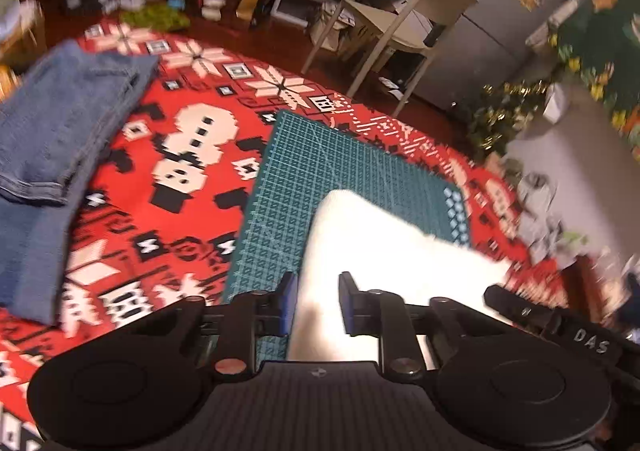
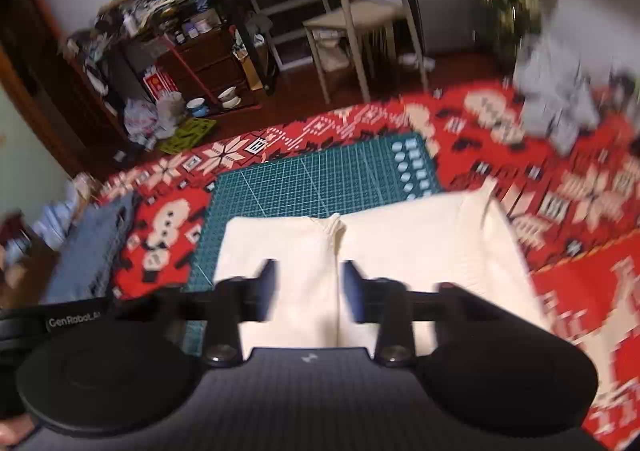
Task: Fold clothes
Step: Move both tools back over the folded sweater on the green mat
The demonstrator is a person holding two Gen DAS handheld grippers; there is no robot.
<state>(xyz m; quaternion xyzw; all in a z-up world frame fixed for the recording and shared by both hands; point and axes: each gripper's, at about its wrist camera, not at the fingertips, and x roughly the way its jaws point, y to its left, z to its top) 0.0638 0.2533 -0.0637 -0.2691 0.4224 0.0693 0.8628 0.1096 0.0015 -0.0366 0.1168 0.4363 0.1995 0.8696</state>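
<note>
Since the white knit garment point(image 2: 420, 235) is soft and limp, expect it to sag and drape from whatever point you pinch, with no stiffness to carry a fold over by itself. It lies on the green cutting mat point(image 2: 304, 179), its right part spilling onto the red patterned rug point(image 2: 580, 283), and a ribbed seam or neckline runs down its middle toward you. It looks light but fairly thick, so a doubled edge will fill the jaws more than thin cloth would, and the knit should grip the pads rather than slide out. Your right gripper point(image 2: 308, 287) sits over the near edge, astride that middle line, and your left gripper point(image 1: 318, 303) sits over the near left part of the cloth. Both pairs of fingers stand a narrow way apart with white fabric showing in the gap, but motion blur means I cannot tell whether either is pinching the cloth or only poised over it. Take hold at the near hem, one gripper toward each corner, and catch every layer of the edge. Lift both sides evenly so the knit does not stretch or twist. The folded jeans point(image 1: 60, 119) lie to the far left on the rug, well apart from your work.
</note>
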